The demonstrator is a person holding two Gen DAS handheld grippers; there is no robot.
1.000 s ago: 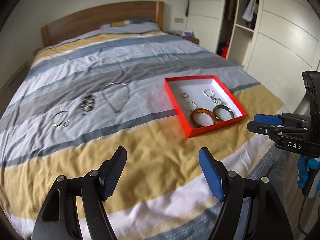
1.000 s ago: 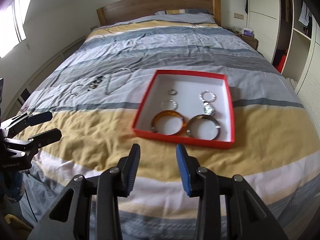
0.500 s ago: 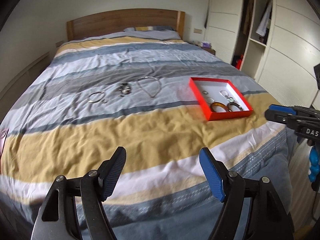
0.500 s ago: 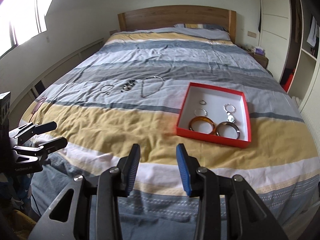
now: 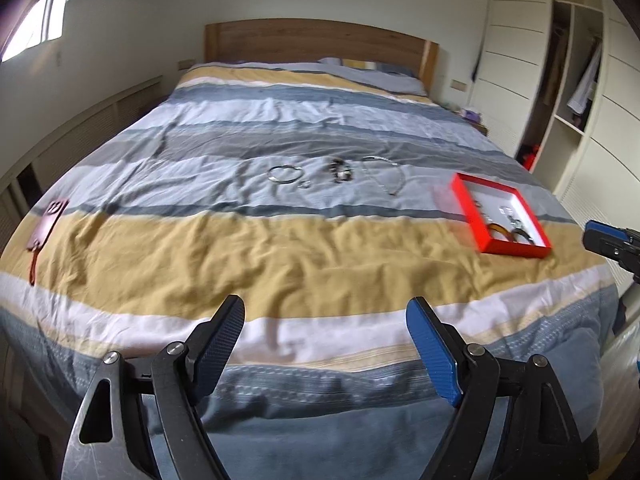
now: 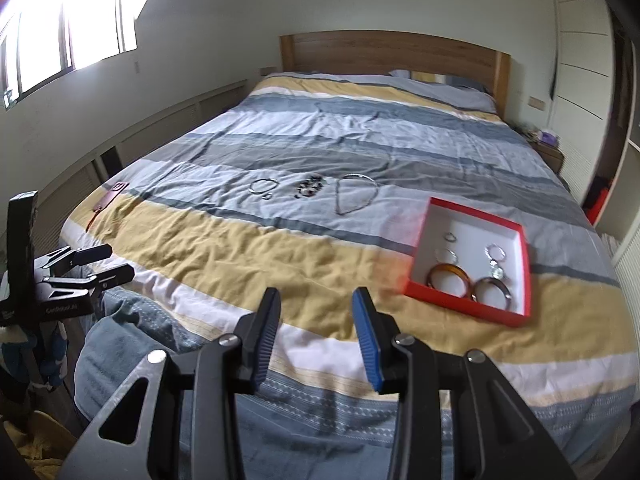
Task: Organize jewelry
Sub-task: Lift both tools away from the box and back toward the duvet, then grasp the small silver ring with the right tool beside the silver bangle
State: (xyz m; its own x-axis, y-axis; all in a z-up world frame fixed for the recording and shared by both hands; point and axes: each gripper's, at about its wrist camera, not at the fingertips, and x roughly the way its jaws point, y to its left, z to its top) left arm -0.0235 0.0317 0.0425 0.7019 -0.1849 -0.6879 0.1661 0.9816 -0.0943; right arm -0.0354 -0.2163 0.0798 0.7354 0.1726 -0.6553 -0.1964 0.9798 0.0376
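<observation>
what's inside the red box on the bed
In the red box lie an amber bangle, a darker bangle, two small rings and a silver keyring-like piece. The box's near wall hides a strip of its floor.

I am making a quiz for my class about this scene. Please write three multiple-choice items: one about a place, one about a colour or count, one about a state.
1. Where does the necklace lie?
A. inside the box
B. on the bedspread, left of the box
C. on the pillow

2. What colour are the outer walls of the box?
A. red
B. green
C. black

3. How are the two grippers?
A. both shut on bangles
B. left shut on a ring, right open
C. both open and holding nothing

Answers:
1 B: the necklace rests on the bedspread, apart from the box.
2 A: the box is red outside and white inside.
3 C: the left gripper and right gripper each show a bare gap between the fingers.
</observation>
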